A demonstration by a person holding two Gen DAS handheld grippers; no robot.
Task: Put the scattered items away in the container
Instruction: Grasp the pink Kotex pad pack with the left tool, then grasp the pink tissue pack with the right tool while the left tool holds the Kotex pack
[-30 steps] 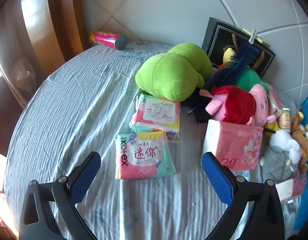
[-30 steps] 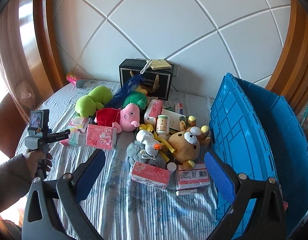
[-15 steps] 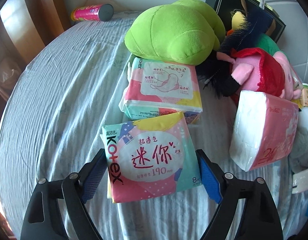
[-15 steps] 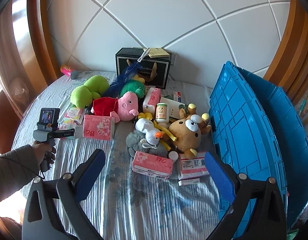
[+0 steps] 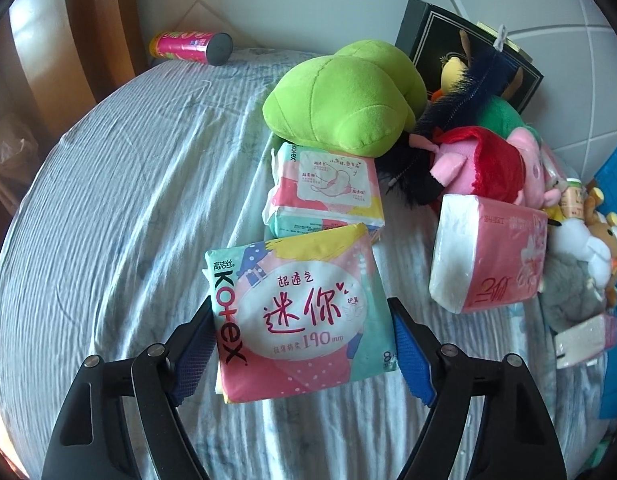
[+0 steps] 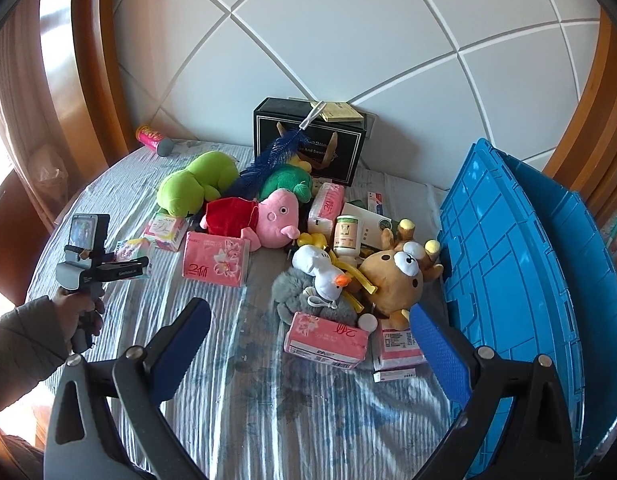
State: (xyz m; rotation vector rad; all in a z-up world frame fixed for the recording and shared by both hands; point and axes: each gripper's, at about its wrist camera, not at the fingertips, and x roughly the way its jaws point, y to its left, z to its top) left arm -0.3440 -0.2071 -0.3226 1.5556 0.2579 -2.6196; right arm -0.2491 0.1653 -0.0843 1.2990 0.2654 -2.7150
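My left gripper (image 5: pixel 302 344) is shut on a pink and teal Kotex pad pack (image 5: pixel 300 316), its blue pads pressed on both sides of the pack, which is lifted a little off the cloth. The same gripper (image 6: pixel 138 266) and pack (image 6: pixel 132 249) show small at the left of the right wrist view. My right gripper (image 6: pixel 308 344) is open and empty above the striped cloth, in front of a pink tissue pack (image 6: pixel 326 340). The blue crate (image 6: pixel 520 280) stands at the right.
A second pad pack (image 5: pixel 326 196), green plush (image 5: pixel 344 108), pink pig plush (image 6: pixel 264 220), pink tissue brick (image 6: pixel 214 258), bear plush (image 6: pixel 400 276), white duck plush (image 6: pixel 322 270), bottle (image 6: pixel 346 236), black box (image 6: pixel 308 140) and a pink can (image 6: pixel 152 140) lie on the round table.
My left gripper moved in over the Kotex pack, closed on it and raised it slightly. The right gripper stayed open and shifted only a little.
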